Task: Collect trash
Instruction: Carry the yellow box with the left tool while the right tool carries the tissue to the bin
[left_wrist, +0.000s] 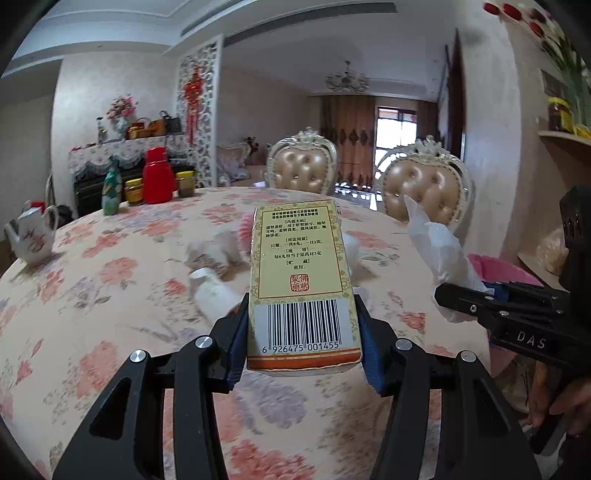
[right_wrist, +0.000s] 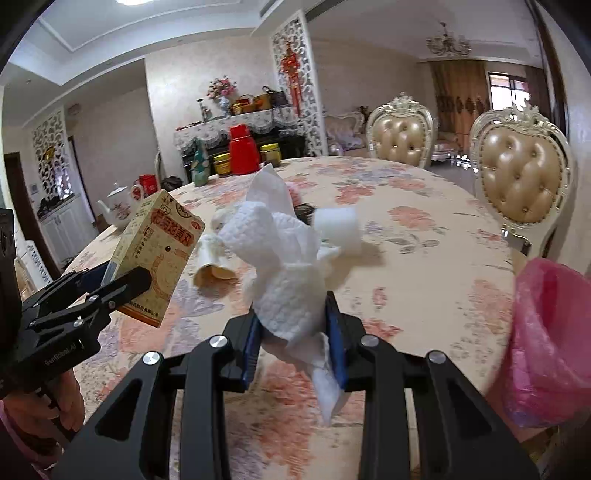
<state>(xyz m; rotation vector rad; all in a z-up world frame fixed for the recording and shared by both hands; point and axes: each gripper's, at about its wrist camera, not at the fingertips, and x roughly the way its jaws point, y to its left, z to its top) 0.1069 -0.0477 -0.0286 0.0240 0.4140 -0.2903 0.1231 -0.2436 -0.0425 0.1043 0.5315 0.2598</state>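
Left gripper with its jaws closed on the lower end of a yellow medicine box, barcode side facing the camera, the box projecting forward and upward between the blue pads and held clear above the table. In the right wrist view the same box appears at left, tilted, clamped near its bottom edge by the left gripper. Right gripper with its jaws closed on a crumpled white paper towel, the wad bulging up and forward from between the pads and a loose tail hanging below them; in the left wrist view this towel rises from the right gripper at the right edge. On the floral tablecloth beyond the jaws lie a tipped paper cup, a white roll-like piece and further white scraps, blurred in the left wrist view. A pink plastic bag stands open just off the table's right edge, near the right gripper. A teapot and a red thermos stand at the table's far side.
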